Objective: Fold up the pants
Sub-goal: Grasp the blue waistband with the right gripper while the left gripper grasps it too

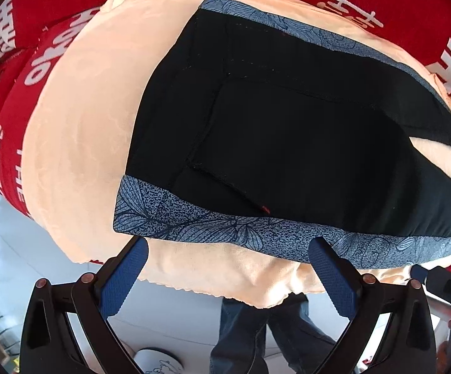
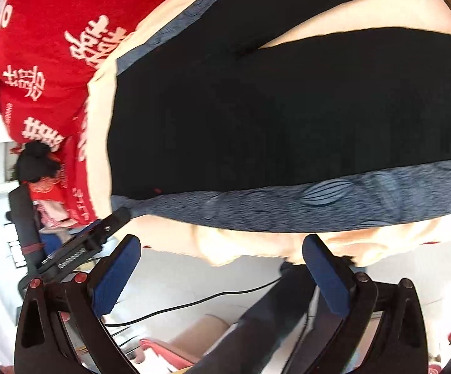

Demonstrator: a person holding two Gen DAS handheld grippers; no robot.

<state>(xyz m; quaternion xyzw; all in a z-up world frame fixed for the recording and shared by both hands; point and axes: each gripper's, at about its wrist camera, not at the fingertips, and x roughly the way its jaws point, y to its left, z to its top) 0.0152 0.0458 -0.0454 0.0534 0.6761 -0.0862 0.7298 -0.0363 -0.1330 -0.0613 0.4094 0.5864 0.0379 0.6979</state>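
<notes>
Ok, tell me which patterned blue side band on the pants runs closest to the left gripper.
The near band, along the pants' lower edge just above the open left gripper. The other band runs along the far edge, beyond the black fabric.

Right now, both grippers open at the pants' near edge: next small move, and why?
Probably ease both forward and close on the blue patterned side band. The left gripper and right gripper hang open just short of it, and the black pants lie flat, unfolded.
</notes>
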